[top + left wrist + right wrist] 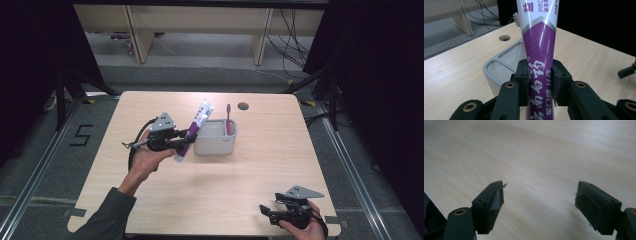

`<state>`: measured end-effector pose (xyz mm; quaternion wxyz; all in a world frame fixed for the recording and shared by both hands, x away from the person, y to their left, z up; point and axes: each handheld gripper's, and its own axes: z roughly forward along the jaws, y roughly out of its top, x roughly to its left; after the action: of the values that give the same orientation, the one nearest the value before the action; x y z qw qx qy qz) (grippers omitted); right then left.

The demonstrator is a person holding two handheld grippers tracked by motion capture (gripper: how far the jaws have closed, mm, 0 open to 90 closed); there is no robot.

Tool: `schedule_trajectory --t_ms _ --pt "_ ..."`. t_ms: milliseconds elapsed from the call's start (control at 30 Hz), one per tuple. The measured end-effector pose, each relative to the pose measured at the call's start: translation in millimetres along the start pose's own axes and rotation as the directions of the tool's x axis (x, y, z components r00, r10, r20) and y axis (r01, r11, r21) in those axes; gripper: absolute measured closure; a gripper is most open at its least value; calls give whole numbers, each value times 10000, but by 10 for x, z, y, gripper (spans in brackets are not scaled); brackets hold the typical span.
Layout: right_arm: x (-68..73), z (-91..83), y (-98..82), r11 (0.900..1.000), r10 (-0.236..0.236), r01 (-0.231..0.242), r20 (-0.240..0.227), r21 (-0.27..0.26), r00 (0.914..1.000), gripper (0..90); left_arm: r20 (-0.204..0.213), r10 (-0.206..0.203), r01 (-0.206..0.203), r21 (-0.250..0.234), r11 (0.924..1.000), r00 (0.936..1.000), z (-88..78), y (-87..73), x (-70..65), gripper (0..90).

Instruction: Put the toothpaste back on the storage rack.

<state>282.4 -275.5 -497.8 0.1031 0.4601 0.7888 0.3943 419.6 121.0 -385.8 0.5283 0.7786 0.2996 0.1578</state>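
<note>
The left claw (184,140) is clamped on a purple-and-white plastic toothpaste tube (539,50), holding it tilted above the pale wooden desk (220,190) just beside the grey plastic organiser tray (216,142) with its upright pink toothbrush (228,120), while the right claw (539,205) rests near the desk's front edge with its jaws spread wide and nothing between them.

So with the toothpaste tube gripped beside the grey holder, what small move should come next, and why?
Probably carry the toothpaste tube right, over the grey holder, and stand it in an empty compartment. The left gripper is shut on it, held tilted just left of the holder, where a toothbrush already stands.
</note>
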Motion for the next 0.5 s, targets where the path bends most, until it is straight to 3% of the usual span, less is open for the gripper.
schedule_trajectory --t_ms 100,133,200,267,300,500 --pt "2 1 3 10000 -5 5 -5 -31 10000 235 -117 28 -31 -224 9997 9999 35 59 7 703" --pt "22 -5 2 9996 270 -269 -32 75 9996 235 -156 14 -18 -270 9996 9999 43 67 7 704" --pt "-9 3 2 10000 -60 60 19 -66 10000 235 -133 -131 125 -422 9990 9998 68 96 18 703" --pt "16 -6 -1 9998 198 -198 21 -29 9998 235 -222 -36 25 -517 9987 9997 96 136 17 703" --pt "-9 -2 2 9997 -180 181 66 -133 9998 235 -222 -36 25 -517 9987 9997 96 136 17 704" --pt "3 -1 1 10000 25 -25 11 -5 10000 235 -309 -152 130 -672 9977 9994 146 176 35 703"
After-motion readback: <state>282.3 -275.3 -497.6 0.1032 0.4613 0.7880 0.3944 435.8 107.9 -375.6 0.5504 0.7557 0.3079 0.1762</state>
